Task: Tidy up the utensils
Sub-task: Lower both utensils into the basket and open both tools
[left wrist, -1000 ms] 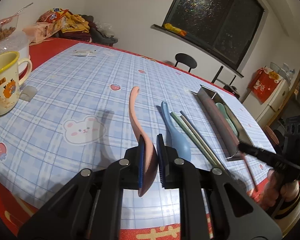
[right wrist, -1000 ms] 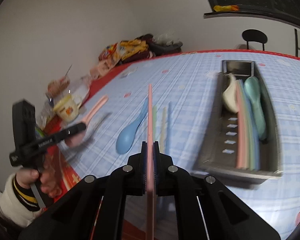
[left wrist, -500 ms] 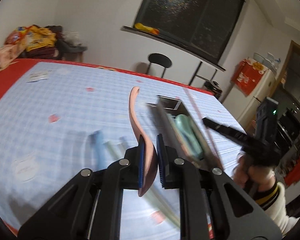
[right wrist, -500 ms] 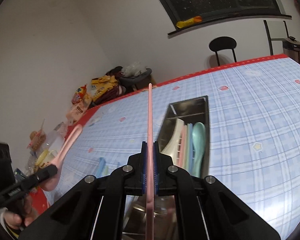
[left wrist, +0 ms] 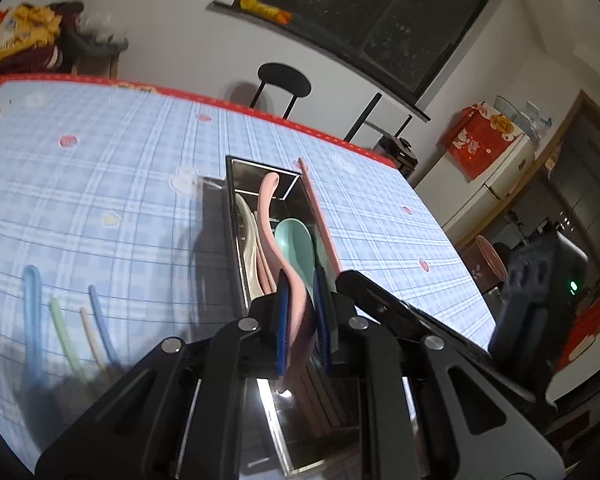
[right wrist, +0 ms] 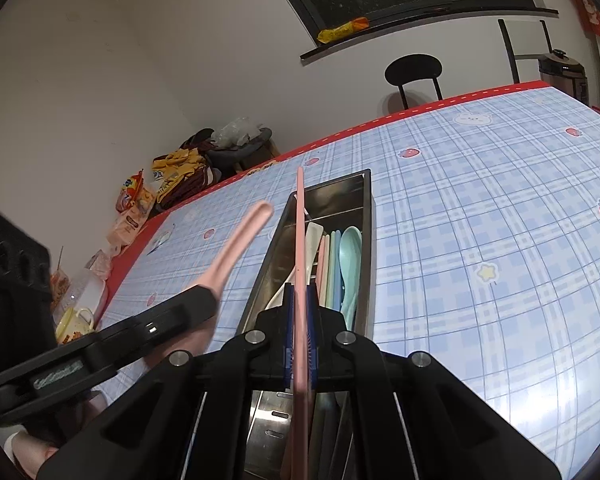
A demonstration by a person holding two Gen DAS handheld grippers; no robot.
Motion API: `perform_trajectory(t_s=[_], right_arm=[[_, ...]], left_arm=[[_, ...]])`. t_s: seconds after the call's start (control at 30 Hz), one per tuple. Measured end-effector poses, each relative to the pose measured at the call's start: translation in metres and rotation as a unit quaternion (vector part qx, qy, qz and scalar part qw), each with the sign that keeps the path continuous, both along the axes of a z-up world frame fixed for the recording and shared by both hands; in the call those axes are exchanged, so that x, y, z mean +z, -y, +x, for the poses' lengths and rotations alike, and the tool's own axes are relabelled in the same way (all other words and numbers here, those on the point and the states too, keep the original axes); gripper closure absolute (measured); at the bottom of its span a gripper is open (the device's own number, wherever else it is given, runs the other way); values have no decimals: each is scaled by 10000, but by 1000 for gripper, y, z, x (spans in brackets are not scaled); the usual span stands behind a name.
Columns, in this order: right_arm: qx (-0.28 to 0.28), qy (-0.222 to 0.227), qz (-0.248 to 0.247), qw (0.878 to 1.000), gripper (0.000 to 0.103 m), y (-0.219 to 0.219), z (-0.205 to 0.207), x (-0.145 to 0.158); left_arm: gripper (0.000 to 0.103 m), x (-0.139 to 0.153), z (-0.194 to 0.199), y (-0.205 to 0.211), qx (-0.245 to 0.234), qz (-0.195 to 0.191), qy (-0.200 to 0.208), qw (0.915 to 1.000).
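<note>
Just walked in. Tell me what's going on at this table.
A person is sorting utensils into a metal tray. The left gripper holds a pink spoon over it; the right gripper holds a pink chopstick. A blue spoon and three chopsticks lie on the tablecloth.

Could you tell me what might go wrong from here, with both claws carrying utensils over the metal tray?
1. The left claw grips the pink spoon by its bowl, so the long handle could swing or slip on release.
2. The right claw holds a pink chopstick beside that spoon; the two may collide over the narrow tray.
3. The tray already holds a green spoon, so new pieces could land crossed.
</note>
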State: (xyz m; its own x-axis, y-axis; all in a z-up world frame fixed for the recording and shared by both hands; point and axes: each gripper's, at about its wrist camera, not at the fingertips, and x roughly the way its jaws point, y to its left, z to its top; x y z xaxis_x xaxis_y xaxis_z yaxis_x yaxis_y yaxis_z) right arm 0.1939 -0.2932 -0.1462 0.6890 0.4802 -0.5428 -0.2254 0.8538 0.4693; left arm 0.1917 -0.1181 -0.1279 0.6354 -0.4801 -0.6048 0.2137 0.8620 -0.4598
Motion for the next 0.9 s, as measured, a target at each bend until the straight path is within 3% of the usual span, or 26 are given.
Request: perform_trajectory(t_s=[0.4, 0.9], right_arm=[[-56, -214, 0, 9998, 97, -2, 7, -12], [-83, -307, -36, 9995, 96, -2, 10, -17]], left_arm=[[87, -18, 30, 11, 132, 280, -232, 9992], [87, -25, 47, 17, 140, 534, -231, 9982]])
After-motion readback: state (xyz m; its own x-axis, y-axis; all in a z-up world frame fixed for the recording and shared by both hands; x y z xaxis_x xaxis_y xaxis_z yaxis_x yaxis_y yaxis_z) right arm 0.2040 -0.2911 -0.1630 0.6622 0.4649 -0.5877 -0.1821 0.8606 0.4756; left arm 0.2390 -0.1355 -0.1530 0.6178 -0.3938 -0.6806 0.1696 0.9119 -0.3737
